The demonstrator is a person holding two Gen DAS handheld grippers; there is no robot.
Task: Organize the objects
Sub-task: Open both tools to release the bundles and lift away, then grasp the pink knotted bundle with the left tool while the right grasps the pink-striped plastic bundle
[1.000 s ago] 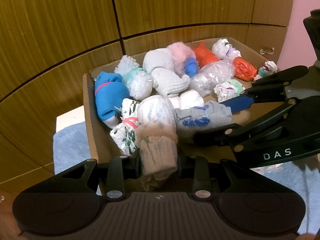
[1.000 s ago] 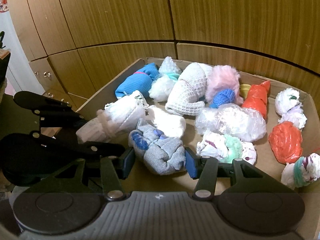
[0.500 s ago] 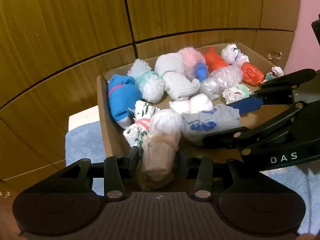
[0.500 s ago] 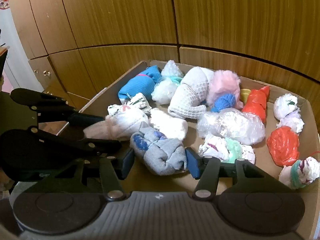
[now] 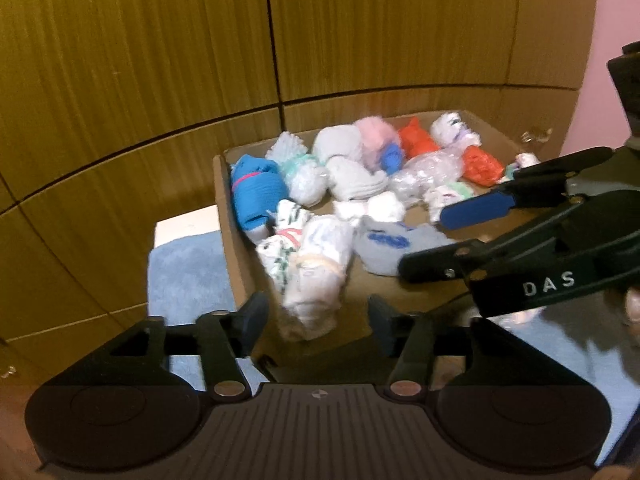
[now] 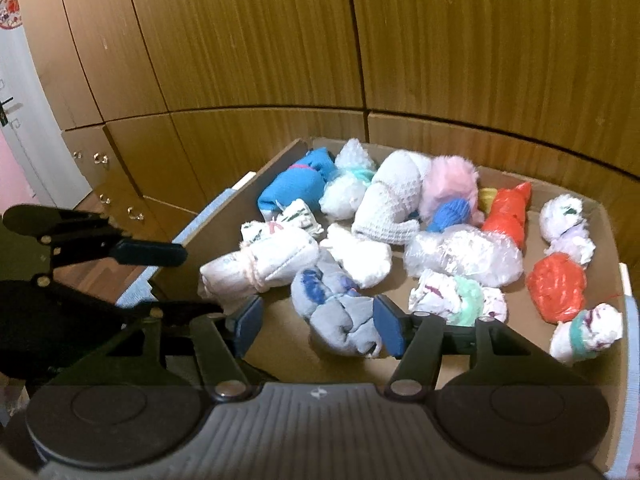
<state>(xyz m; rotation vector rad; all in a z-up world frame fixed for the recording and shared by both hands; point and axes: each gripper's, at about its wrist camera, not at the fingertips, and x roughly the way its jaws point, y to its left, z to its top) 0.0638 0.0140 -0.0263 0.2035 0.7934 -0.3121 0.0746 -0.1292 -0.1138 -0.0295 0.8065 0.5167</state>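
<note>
Letting go: left gripper (image 5: 316, 318) opening off the white bundle (image 5: 316, 276), right gripper (image 6: 320, 324) opening around the grey bundle (image 6: 340, 316). Probably soft, light; pinching mid-roll.

A brown cardboard box (image 6: 600, 216) holds a bright blue bundle (image 6: 298, 186), a fluffy pink one (image 6: 450, 184), two orange-red bags (image 6: 508, 212), a grey sock roll with blue marks (image 6: 340, 312) and a white roll printed green (image 5: 280, 256). Cabinets behind (image 6: 240, 40) are yellowish wood grain.
</note>
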